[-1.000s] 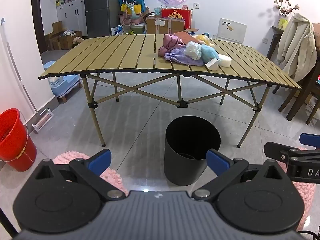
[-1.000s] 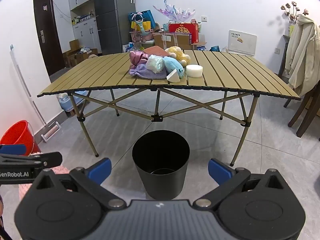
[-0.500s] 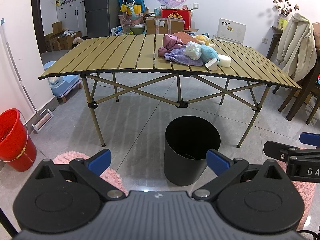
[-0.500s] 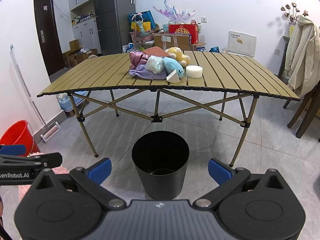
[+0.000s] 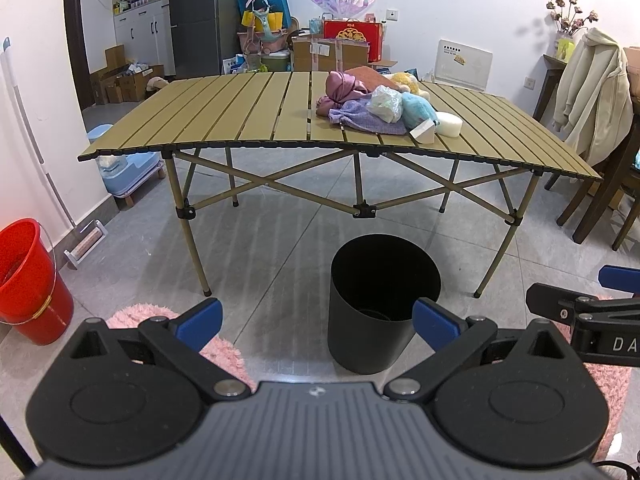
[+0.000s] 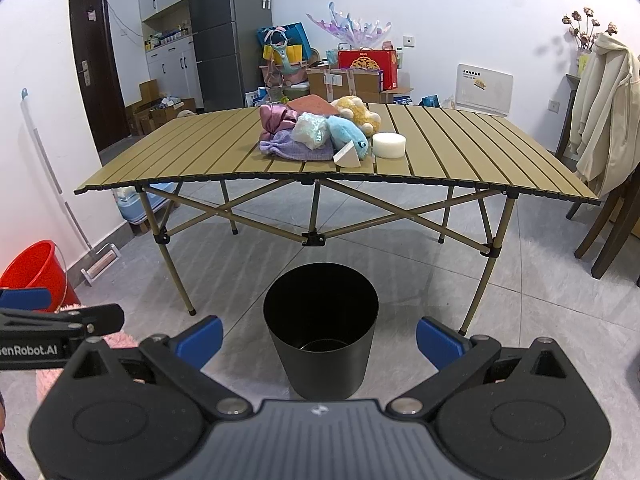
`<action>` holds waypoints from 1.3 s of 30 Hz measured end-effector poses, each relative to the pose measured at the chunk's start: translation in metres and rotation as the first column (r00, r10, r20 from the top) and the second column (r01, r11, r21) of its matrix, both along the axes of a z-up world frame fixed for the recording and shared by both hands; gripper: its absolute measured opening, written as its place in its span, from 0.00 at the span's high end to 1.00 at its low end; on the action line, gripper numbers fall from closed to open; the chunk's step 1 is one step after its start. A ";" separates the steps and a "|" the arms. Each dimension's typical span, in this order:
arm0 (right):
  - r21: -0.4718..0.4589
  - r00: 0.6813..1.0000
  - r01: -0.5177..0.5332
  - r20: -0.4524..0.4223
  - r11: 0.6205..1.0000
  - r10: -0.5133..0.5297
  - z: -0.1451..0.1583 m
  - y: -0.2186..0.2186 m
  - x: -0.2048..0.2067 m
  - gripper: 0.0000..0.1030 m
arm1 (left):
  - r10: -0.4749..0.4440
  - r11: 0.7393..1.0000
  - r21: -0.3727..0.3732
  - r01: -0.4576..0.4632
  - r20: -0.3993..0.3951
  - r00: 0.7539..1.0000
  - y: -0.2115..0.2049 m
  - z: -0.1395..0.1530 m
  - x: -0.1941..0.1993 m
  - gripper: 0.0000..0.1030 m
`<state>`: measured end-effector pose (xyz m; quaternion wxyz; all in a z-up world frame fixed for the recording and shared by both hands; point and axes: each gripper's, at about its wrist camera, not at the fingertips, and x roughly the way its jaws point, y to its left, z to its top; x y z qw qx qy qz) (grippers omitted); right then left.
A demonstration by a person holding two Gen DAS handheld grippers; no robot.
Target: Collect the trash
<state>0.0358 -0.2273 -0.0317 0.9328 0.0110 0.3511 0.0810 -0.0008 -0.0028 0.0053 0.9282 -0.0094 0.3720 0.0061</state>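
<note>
Left wrist view is looking across a tiled floor toward a slatted folding desk (image 5: 248,120), and everything else is placed against that desk. Far to the left of the desk, a red bucket (image 5: 28,280) is standing on the floor by the wall. Below the desk's front edge, a black bin (image 5: 380,304) is sitting upright on the floor with its mouth open. On the desk, right of its middle, a heap of things is lying together: a pink cloth (image 5: 340,86), a purple cloth (image 5: 360,118), a crinkled clear plastic bag (image 5: 385,102) resting on the purple cloth, a blue plush toy (image 5: 418,110), a yellow plush toy (image 5: 404,80) behind it, a small white wedge of paper (image 5: 423,132) near the desk's front edge, and a round white foam disc (image 5: 450,123) just beside the blue toy. Right of the desk, a cream coat (image 5: 592,92) is hanging over a dark chair. The left tongs (image 5: 316,320) are standing wide open and holding nothing, well short of the desk, with the bin showing between the fingers.

Right wrist view is showing the same desk (image 6: 200,148) head-on, with the bin (image 6: 320,328) in front of it, centred. The right tongs (image 6: 320,336) are also spread wide and empty, low and in front of the desk. The plastic bag (image 6: 310,130) and foam disc (image 6: 389,145) are lying untouched on the desk.
</note>
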 end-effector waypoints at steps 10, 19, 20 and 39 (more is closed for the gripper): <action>0.000 1.000 -0.002 0.010 1.000 0.002 0.002 0.001 0.000 0.00 | -0.002 1.000 0.001 0.002 0.019 1.000 0.001 -0.001 0.001 0.00; -0.004 1.000 -0.002 0.022 1.000 0.002 0.004 -0.001 -0.002 0.00 | -0.003 1.000 0.004 0.003 0.026 1.000 0.001 -0.001 0.000 0.00; -0.004 1.000 -0.002 0.022 1.000 0.003 0.004 -0.001 -0.002 0.00 | -0.003 1.000 0.004 0.003 0.026 1.000 0.001 -0.001 0.000 0.00; -0.003 1.000 -0.004 0.025 1.000 0.004 0.005 0.000 -0.003 0.00 | -0.002 1.000 0.004 0.002 0.027 1.000 0.000 -0.001 0.000 0.00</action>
